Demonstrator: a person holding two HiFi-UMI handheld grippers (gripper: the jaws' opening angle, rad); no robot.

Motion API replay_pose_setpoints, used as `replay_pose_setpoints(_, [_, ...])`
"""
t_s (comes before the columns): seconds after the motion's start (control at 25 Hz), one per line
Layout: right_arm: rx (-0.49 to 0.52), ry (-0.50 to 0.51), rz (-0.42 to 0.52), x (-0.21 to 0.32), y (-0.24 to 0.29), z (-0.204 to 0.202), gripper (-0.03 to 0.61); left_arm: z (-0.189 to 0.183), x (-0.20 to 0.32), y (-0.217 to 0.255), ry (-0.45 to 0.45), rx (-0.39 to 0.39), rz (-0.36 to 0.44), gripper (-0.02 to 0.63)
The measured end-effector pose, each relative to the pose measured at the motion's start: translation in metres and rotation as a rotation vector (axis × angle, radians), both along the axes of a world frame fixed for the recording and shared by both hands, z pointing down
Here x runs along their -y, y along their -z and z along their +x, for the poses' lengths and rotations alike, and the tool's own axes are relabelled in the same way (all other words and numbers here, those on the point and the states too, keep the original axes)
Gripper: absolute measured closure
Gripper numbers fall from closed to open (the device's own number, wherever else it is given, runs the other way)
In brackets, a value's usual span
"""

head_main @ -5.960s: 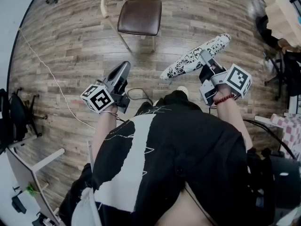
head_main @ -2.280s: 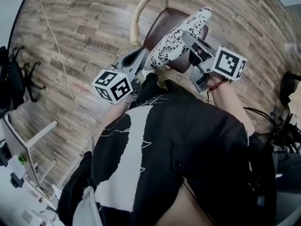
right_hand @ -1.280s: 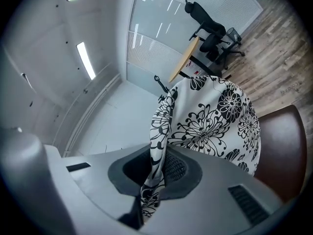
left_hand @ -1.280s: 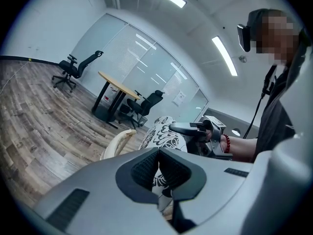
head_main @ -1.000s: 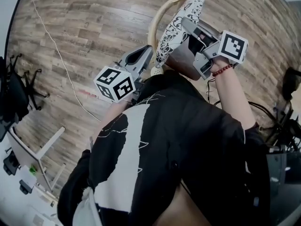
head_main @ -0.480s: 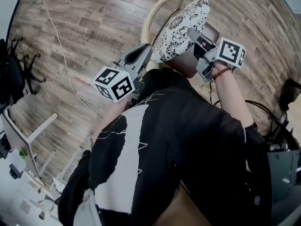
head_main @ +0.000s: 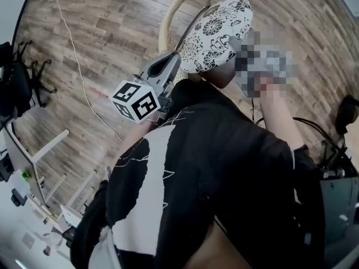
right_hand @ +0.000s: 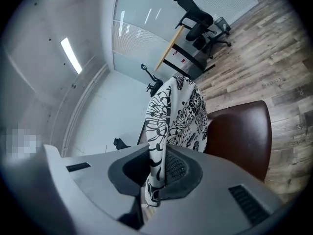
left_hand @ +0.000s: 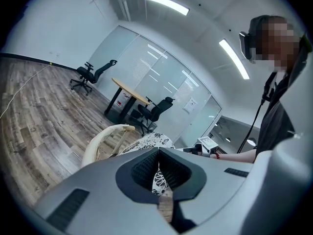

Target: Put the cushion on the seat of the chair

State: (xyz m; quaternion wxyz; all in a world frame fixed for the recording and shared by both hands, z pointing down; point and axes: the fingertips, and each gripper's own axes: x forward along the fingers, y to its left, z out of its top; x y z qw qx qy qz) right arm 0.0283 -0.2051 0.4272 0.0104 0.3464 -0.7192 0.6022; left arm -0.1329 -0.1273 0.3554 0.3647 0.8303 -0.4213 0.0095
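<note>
Both arms reach toward the top of the head view: the left gripper (head_main: 168,66) sits just left of centre, and the right forearm (head_main: 277,116) is at the right, its gripper under a blurred patch. Below is a wood-plank floor (head_main: 101,32). A desk (left_hand: 129,91) and office chairs (left_hand: 90,72) stand by a glass wall. The left gripper's jaws press together on nothing. The right gripper (right_hand: 155,180) is clenched on the edge of the cushion (right_hand: 178,116). The cushion stands tilted over the brown seat (right_hand: 239,136), at upper centre in the head view beside the curved backrest (head_main: 171,13).
</note>
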Motion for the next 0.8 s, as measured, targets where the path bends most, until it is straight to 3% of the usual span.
replay_pose_setpoints(0.8, [-0.029,-0.024,-0.065,-0.032,-0.031,0.072,0.546,0.050,-0.017,0.006,0.001,0.021,-0.009,0.598])
